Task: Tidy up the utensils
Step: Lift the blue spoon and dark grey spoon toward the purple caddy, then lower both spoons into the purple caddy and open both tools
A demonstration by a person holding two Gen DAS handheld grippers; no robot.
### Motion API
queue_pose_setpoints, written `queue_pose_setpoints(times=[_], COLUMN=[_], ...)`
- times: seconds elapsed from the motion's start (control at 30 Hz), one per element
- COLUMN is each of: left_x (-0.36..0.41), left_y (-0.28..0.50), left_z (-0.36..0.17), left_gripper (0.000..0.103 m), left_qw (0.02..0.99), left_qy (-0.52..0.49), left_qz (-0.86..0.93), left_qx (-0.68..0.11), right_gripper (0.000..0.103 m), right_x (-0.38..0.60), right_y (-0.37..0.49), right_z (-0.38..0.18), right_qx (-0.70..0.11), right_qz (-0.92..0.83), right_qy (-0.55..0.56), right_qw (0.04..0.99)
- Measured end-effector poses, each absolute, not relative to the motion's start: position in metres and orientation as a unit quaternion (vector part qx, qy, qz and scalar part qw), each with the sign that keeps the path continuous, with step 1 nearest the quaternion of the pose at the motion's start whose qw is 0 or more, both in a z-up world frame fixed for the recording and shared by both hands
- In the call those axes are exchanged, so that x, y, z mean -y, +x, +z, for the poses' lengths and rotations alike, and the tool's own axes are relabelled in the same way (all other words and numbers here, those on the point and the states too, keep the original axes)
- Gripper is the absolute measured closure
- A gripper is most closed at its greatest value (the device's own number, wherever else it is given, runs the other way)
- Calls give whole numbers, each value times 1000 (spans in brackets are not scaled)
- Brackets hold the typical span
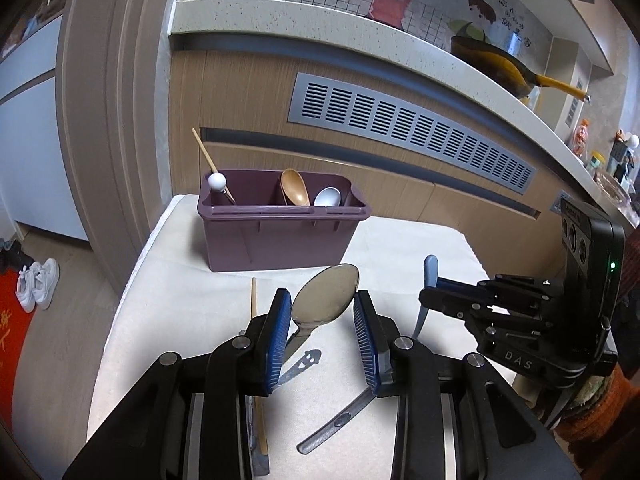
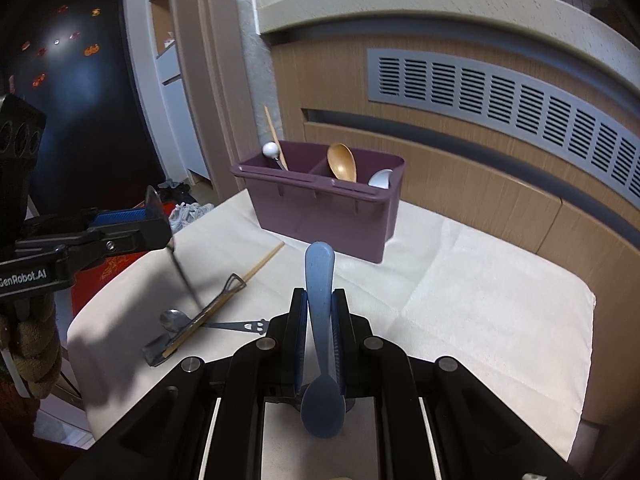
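A metal spoon point(image 1: 325, 298) is seen raised between the left gripper point(image 1: 322, 330) pads, its bowl upward and its handle slanting down toward the table point(image 1: 420, 248); the jaws stand well apart, and whether the spoon is pinched by one pad or merely leaning cannot be told. It is judged stiff, light and slippery, best taken at the flat handle just below the bowl. A blue plastic spoon point(image 2: 320, 312) is clamped upright in the right gripper point(image 2: 320, 320), jaws closed narrowly on its handle. Ahead stands the purple caddy point(image 2: 320, 208), already holding a wooden spoon point(image 2: 342, 162). A chopstick point(image 2: 224, 302) and other metal utensils lie on the table.
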State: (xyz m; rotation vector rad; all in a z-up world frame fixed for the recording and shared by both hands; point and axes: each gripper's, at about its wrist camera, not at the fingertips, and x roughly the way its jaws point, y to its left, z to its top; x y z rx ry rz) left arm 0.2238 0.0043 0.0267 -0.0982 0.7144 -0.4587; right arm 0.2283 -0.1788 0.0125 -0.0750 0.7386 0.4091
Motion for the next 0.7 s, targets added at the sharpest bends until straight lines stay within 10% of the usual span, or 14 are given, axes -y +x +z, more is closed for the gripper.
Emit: queue_pose_setpoints(times=[0.33, 0.7], left_x=[-11, -43], left_y=[227, 271], left_z=[59, 201], left_gripper=[70, 70], left_qw=[918, 943], left_qy=[-59, -113], left_qz=[-225, -254], left_qx=[-321, -181], right_gripper=[92, 92], right_x=[181, 175], right_y=[228, 260], right_z=[34, 204], right_qx=[-331, -128], right_qz=[200, 179], right_qy=[-28, -43], right_qw=[922, 975])
